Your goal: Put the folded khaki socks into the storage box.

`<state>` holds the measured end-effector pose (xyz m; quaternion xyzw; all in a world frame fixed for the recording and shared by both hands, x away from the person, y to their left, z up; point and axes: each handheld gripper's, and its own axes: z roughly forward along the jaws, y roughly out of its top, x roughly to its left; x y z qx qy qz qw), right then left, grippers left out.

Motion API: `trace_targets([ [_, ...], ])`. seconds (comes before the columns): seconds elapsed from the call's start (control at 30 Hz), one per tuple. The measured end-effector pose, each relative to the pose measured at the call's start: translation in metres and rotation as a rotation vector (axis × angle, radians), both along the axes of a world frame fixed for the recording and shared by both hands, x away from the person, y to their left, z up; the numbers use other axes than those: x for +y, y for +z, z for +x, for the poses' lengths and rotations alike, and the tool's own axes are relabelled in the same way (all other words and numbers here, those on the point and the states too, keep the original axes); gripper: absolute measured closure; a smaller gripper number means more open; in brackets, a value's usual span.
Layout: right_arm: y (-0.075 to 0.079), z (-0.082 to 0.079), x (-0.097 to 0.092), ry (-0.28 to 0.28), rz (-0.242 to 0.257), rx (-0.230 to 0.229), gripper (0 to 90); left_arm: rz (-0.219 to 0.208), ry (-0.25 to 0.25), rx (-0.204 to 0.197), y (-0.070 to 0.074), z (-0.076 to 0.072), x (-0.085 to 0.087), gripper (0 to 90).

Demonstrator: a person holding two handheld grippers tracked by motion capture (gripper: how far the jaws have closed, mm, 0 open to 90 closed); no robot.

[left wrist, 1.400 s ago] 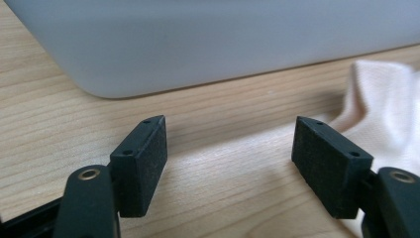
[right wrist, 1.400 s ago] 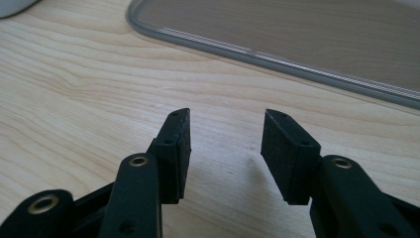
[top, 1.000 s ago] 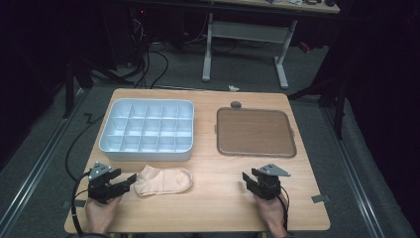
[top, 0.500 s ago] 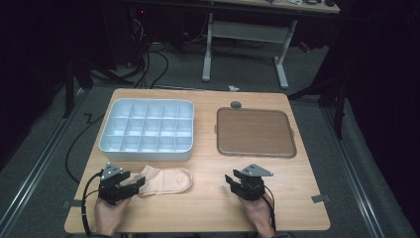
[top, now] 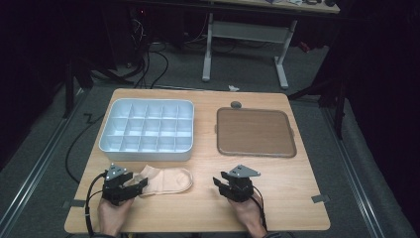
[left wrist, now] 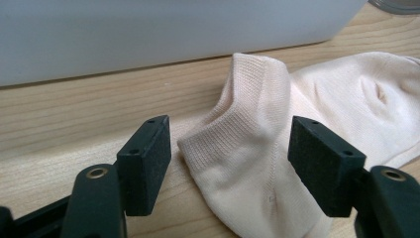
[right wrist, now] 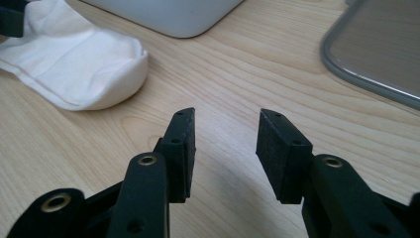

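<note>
step: reaching for cream knit ankle sock (left wrist: 257, 163) | left gripper (left wrist: 230, 163) agape astride cuff, unclamped | right gripper (right wrist: 225, 148) agape, empty, toe at ten o'clock | next: pinch cuff

Each hand holds a black claw made of chunky plastic parts. The left claw (top: 130, 186) has a grey three-cornered plate on top, and so does the right claw (top: 227, 184). A thin black cable trails back from each one. Up close, the two jaws end in flat, black, rough blocks with tiny holes. Shiny brass rings sit in the black arms behind the blocks.
</note>
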<state>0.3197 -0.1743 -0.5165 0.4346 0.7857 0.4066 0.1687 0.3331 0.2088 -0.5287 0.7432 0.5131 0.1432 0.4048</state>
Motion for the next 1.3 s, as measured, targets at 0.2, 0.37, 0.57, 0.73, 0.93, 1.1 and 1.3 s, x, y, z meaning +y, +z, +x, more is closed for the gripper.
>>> trace_targets([
  [0.2,0.002,0.000,0.010,0.032,-0.003,-0.006,59.0,0.025,0.001,0.004,-0.002,0.001,-0.004,33.4],
  [0.37,0.004,0.001,0.025,0.066,-0.012,-0.002,59.0,0.032,0.003,0.008,-0.002,0.001,-0.004,34.1],
  [0.57,0.004,0.005,0.044,0.109,0.003,0.000,58.6,0.049,0.016,-0.003,-0.005,0.000,-0.005,35.9],
  [0.73,0.004,0.007,0.058,0.134,-0.007,-0.001,57.8,0.091,0.016,-0.022,-0.006,-0.001,-0.008,37.5],
  [0.93,0.006,0.011,0.068,0.144,-0.011,0.003,55.9,0.128,0.020,-0.030,-0.006,-0.001,-0.012,37.6],
  [1.1,-0.001,0.019,0.078,0.138,-0.033,0.019,54.4,0.138,0.015,-0.031,-0.005,-0.001,-0.014,38.9],
  [1.3,-0.006,0.023,0.083,0.129,-0.037,0.031,54.3,0.139,0.009,-0.032,-0.005,0.000,-0.014,40.7],
])
